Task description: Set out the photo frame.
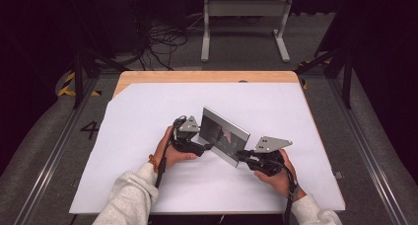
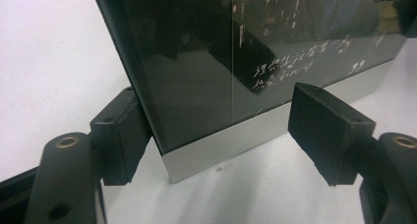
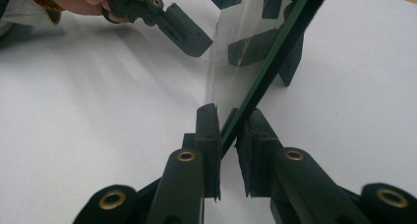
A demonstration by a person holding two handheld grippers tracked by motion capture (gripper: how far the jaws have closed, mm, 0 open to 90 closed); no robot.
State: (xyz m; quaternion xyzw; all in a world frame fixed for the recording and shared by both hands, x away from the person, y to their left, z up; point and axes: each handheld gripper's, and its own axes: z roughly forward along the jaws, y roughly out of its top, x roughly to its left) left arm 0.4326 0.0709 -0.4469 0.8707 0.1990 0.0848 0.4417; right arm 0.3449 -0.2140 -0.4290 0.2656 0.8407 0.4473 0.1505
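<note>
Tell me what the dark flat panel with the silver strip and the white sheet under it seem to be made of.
The dark flat panel looks like glossy glass: it mirrors the room. Its silver strip has a brushed look, probably metal or metallic plastic. The white sheet is matte, likely paper or thin board.

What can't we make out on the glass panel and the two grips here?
- Panel writing: too small and blurred, left gripper view.
- Panel top: cut off by the frame edge, left gripper view.
- Right gripper contact: fingers flank the panel edge; pressing unclear.
- Left gripper far finger: partly hidden behind the panel.
</note>
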